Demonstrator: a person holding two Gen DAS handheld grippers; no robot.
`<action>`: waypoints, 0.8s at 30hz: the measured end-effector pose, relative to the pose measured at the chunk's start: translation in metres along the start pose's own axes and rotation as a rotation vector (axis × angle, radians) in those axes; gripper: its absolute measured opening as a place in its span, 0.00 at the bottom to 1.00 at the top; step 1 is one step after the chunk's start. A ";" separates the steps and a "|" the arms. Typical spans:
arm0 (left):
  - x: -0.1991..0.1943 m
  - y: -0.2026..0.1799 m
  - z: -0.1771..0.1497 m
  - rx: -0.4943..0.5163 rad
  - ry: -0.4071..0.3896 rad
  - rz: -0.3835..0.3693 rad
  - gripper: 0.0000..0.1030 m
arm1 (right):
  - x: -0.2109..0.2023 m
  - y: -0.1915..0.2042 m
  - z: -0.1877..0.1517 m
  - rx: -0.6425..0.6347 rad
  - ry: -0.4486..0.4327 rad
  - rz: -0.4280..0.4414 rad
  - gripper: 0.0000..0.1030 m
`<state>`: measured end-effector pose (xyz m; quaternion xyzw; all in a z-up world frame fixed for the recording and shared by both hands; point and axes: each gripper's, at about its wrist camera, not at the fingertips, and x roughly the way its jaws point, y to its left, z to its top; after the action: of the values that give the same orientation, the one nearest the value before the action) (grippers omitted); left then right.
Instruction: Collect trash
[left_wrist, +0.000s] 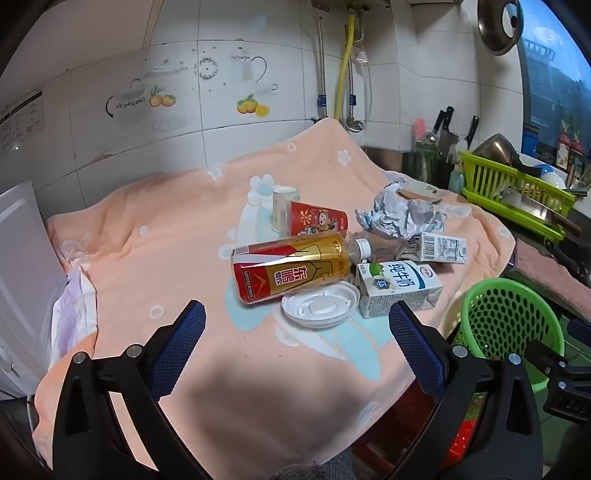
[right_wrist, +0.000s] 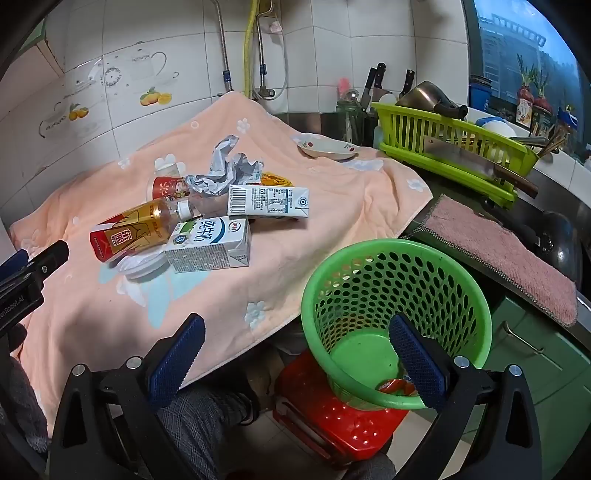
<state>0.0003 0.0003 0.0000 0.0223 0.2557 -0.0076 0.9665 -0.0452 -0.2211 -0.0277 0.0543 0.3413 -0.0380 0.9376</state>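
Note:
A pile of trash lies on the peach towel (left_wrist: 155, 251): a red-and-gold drink bottle (left_wrist: 291, 267) on its side, a white plastic lid (left_wrist: 319, 304), two milk cartons (left_wrist: 399, 288) (left_wrist: 439, 248), a red paper cup (left_wrist: 317, 218), a small white cup (left_wrist: 284, 206) and crumpled foil (left_wrist: 399, 216). The same pile shows in the right wrist view, with the bottle (right_wrist: 133, 229) and carton (right_wrist: 210, 245). My left gripper (left_wrist: 295, 328) is open and empty, just short of the lid. My right gripper (right_wrist: 295, 339) is open and empty over the rim of a green basket (right_wrist: 399, 295), which holds one small wrapper (right_wrist: 397, 386).
The basket stands on a red stool (right_wrist: 332, 421) off the towel's right edge. A lime dish rack (right_wrist: 454, 147) with a cleaver and pot, knives, a small dish (right_wrist: 328, 149) and a pink mat (right_wrist: 502, 254) lie to the right. Tiled wall behind.

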 end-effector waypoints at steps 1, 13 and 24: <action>0.000 0.000 0.000 0.000 -0.001 0.000 0.95 | 0.000 0.000 0.000 -0.001 0.000 -0.001 0.94; 0.000 0.001 0.000 -0.006 -0.005 0.001 0.95 | 0.005 0.004 0.003 -0.009 0.006 -0.004 0.94; -0.002 -0.003 0.000 -0.003 -0.013 0.000 0.95 | -0.004 -0.003 0.001 -0.004 -0.009 0.004 0.94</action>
<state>-0.0016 -0.0023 0.0009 0.0207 0.2497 -0.0072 0.9681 -0.0482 -0.2238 -0.0242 0.0531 0.3373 -0.0358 0.9392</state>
